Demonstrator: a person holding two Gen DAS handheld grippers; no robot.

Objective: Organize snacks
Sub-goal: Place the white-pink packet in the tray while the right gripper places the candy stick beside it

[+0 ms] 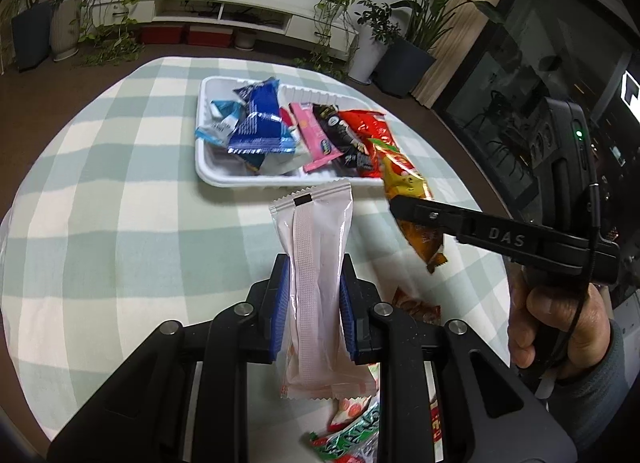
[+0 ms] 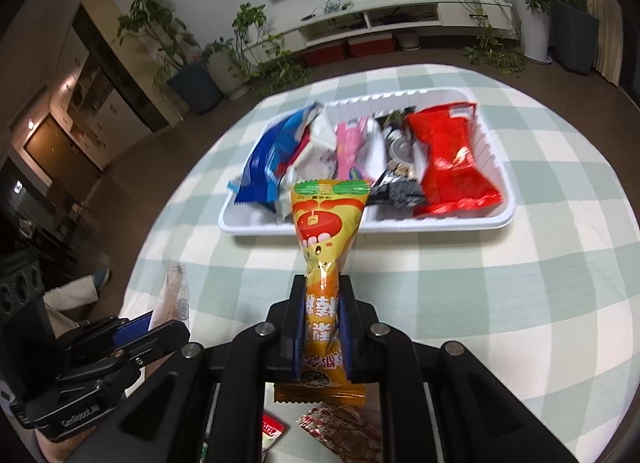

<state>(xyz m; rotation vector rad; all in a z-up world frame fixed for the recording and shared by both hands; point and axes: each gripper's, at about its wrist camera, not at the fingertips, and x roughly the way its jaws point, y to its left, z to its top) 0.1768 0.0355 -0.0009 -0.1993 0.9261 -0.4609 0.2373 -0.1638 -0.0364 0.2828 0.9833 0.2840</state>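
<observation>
My left gripper [image 1: 313,275] is shut on a pale pink snack packet [image 1: 316,263] that stands upright between its blue pads, above the checked tablecloth. My right gripper [image 2: 321,295] is shut on an orange and yellow snack packet [image 2: 325,239], lifted off the cloth and pointing toward the white tray [image 2: 360,229]. In the left wrist view that orange packet [image 1: 408,191] hangs beside the tray's [image 1: 212,179] near right corner, with the right gripper's black finger across it. The tray holds several packets: blue [image 1: 260,123], pink [image 1: 314,135], black [image 1: 344,135] and red [image 1: 370,131].
Loose snacks lie on the cloth near me: a green and red packet [image 1: 352,435], a brown one [image 1: 416,307], and a patterned one [image 2: 344,427]. The round table's edge [image 1: 100,95] curves around on all sides. Potted plants and a low TV shelf stand beyond it.
</observation>
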